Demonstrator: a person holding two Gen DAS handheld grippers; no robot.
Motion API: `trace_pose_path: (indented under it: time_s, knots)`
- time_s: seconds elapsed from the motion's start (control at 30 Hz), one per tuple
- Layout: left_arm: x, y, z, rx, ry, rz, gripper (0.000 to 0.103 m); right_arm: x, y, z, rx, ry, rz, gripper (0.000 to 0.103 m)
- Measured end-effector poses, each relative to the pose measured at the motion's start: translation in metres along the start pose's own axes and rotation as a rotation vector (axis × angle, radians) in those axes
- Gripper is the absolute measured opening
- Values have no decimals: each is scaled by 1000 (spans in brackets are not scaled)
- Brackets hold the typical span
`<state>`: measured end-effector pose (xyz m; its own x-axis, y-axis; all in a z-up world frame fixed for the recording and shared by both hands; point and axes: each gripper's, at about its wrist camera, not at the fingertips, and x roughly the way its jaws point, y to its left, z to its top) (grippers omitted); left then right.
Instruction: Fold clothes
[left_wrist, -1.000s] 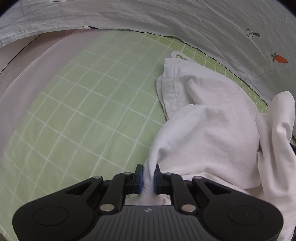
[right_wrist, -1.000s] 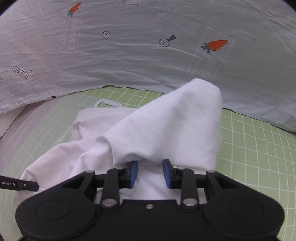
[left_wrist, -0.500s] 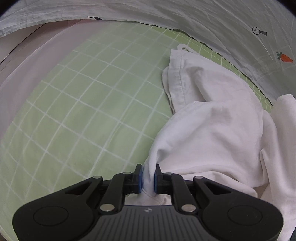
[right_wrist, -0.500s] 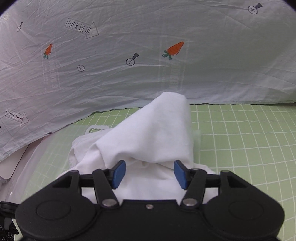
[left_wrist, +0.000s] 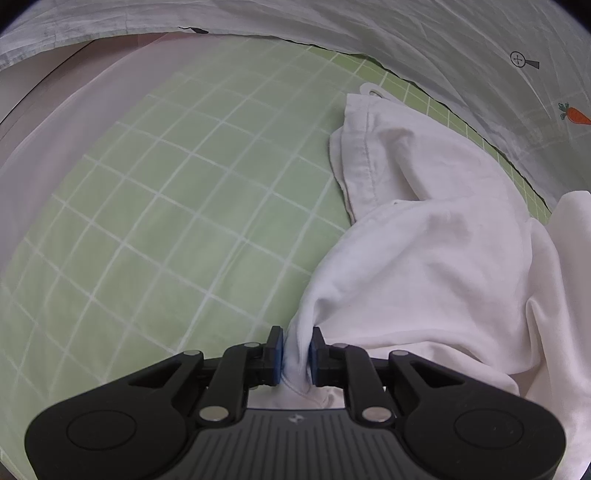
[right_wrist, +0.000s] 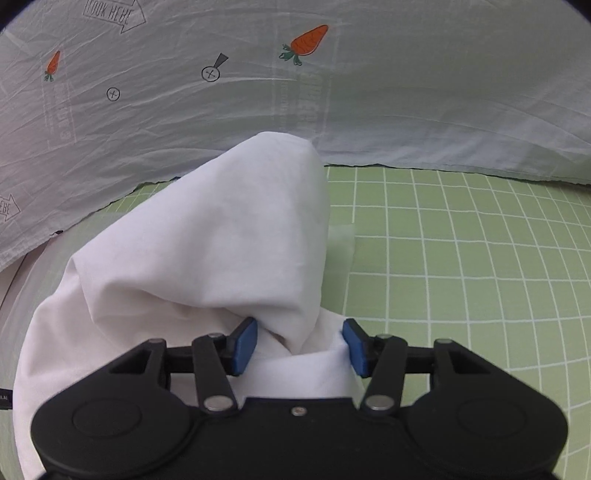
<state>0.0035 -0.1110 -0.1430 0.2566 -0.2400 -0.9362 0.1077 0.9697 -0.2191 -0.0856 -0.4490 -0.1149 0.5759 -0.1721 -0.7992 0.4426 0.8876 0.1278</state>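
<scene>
From the left wrist, the left gripper (left_wrist: 296, 354), pointing steeply down, pinches a bunched fold of the soft white garment (left_wrist: 436, 251) between narrow jaws; bare green grid mat (left_wrist: 177, 229) lies open to the left. From the right wrist, the right gripper (right_wrist: 300, 347) stands half-wide, its jaws lately closing a little, with rumpled cloth loosely between them; carrot-print sheet (right_wrist: 332, 103) borders the far edge
</scene>
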Motion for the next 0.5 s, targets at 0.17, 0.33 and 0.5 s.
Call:
trace_pose_path:
  time_s: [0.17, 0.33, 0.5]
  knots:
    - [2, 0, 0, -6, 3, 3, 18, 19, 19, 9, -185, 17, -96, 25]
    - [7, 0, 0, -4, 8, 17, 23, 41, 20, 10, -218, 53, -116, 27]
    - [10, -2, -2, 2, 9, 23, 23, 36, 4, 7, -133, -5, -52, 19]
